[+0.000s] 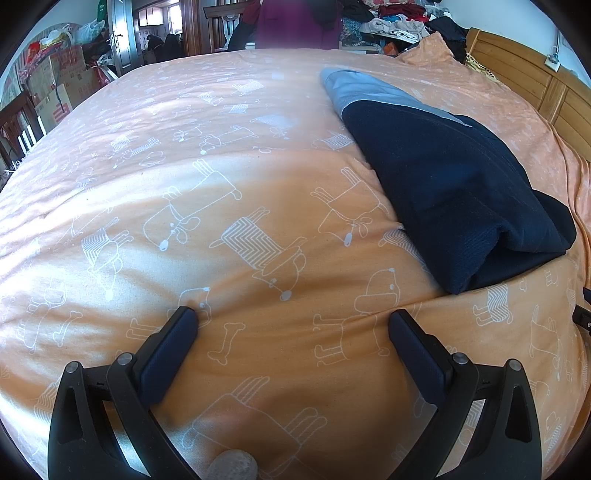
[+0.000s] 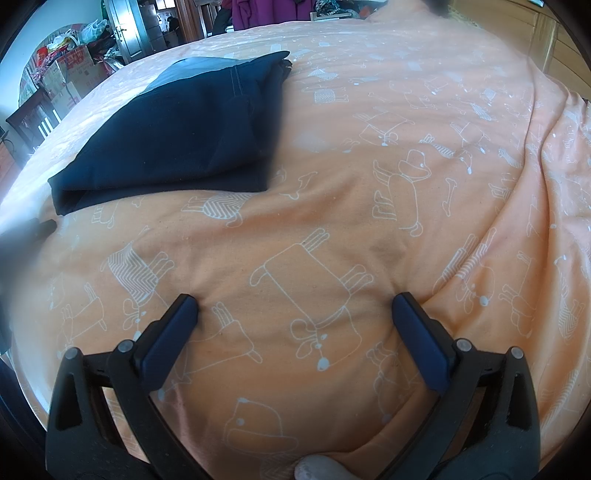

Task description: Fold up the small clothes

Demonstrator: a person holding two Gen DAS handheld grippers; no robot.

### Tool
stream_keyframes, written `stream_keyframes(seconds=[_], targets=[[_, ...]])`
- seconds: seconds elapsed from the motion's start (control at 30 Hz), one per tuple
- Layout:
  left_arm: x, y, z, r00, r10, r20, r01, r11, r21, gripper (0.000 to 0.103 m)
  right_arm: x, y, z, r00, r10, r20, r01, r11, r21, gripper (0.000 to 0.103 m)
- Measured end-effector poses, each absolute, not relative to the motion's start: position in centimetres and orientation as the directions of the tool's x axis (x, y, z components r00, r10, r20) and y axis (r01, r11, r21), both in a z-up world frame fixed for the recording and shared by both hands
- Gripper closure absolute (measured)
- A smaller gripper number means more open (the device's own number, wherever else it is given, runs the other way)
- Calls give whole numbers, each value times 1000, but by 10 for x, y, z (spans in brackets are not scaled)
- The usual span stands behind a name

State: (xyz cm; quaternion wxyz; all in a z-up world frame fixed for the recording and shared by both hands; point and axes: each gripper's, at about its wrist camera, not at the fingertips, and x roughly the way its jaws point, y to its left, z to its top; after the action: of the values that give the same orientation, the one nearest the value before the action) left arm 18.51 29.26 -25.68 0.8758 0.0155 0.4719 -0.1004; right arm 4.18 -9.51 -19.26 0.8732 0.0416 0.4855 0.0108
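A folded dark navy garment (image 1: 450, 184) with a light blue band at its far end lies on the orange bedspread (image 1: 221, 184), right of centre in the left wrist view. The same navy garment (image 2: 177, 136) sits upper left in the right wrist view. My left gripper (image 1: 291, 321) is open, fingertips resting on bare bedspread, the garment ahead and to its right. My right gripper (image 2: 295, 306) is open too, pressing on the orange bedspread (image 2: 369, 221), with the garment ahead to its left. Nothing is between either pair of fingers.
A wooden headboard (image 1: 524, 81) runs along the right. A person in a purple top (image 1: 295, 22) stands beyond the far edge of the bed, beside a pile of clothes (image 1: 399, 18). Cardboard boxes (image 1: 59, 85) and a door (image 1: 123, 33) are far left.
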Motion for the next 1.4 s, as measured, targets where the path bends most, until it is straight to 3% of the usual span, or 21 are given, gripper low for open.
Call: stream_keyframes(seconds=[0.53, 0.73, 1.0, 1.4], targets=[[185, 292, -257, 531, -159, -832, 189, 980, -67, 0, 43, -97, -191, 521, 67, -851, 28, 995, 96, 0], [197, 286, -253, 470, -116, -875, 184, 982, -32, 0, 55, -95, -190, 457, 45, -888, 63, 995, 83, 0], [199, 287, -256, 510, -127, -851, 163, 985, -50, 0, 61, -91, -190, 443, 23, -896, 93, 993, 72, 0], [198, 291, -259, 545, -152, -825, 159, 984, -76, 0, 48, -88, -195, 535, -9, -845, 98, 994, 51, 0]])
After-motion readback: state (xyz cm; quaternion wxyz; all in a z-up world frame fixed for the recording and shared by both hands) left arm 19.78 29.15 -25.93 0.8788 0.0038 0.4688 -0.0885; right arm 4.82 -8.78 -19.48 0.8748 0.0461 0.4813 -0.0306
